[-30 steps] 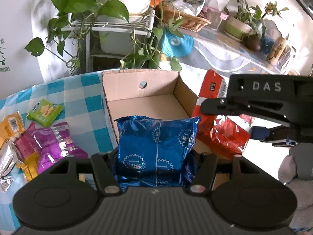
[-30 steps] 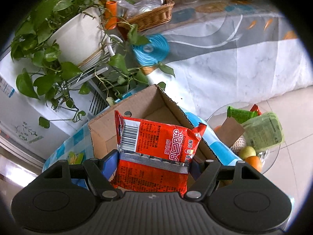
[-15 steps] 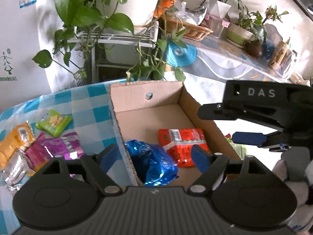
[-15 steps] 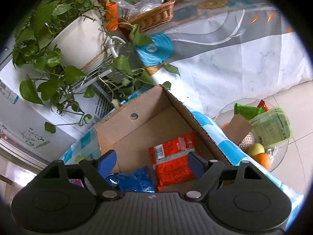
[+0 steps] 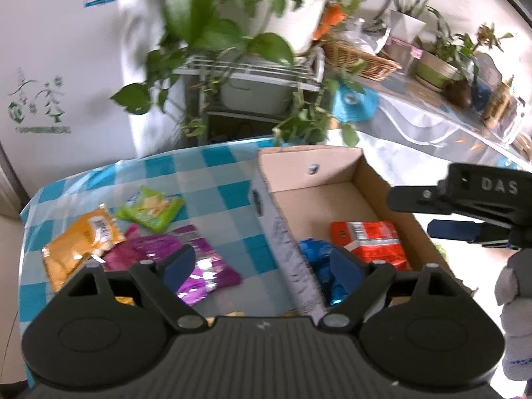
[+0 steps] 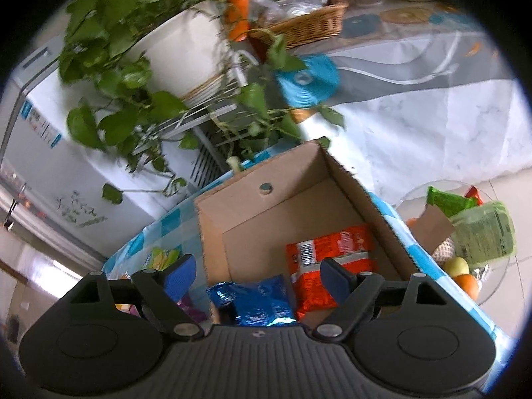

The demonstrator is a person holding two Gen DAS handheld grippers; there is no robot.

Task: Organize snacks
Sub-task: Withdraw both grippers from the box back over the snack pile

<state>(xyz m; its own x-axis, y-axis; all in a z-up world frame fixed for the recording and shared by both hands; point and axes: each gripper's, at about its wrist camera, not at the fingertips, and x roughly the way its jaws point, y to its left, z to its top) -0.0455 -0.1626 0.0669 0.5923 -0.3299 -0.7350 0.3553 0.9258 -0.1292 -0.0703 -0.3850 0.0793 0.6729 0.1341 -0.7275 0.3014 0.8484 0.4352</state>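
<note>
Left wrist view: the left hand-held gripper [image 5: 261, 267] has just been opening; its jaws stand apart with nothing between them. A blue packet [image 5: 317, 264] and red packet [image 5: 365, 241] lie side by side in the cardboard box [image 5: 306, 174]. Purple [image 5: 199, 262], orange [image 5: 81, 239] and green [image 5: 151, 206] packets, somewhat blurred, rest on the checked surface [image 5: 219, 179]. The right hand-held gripper [image 6: 254, 274] also spreads apart, empty.
</note>
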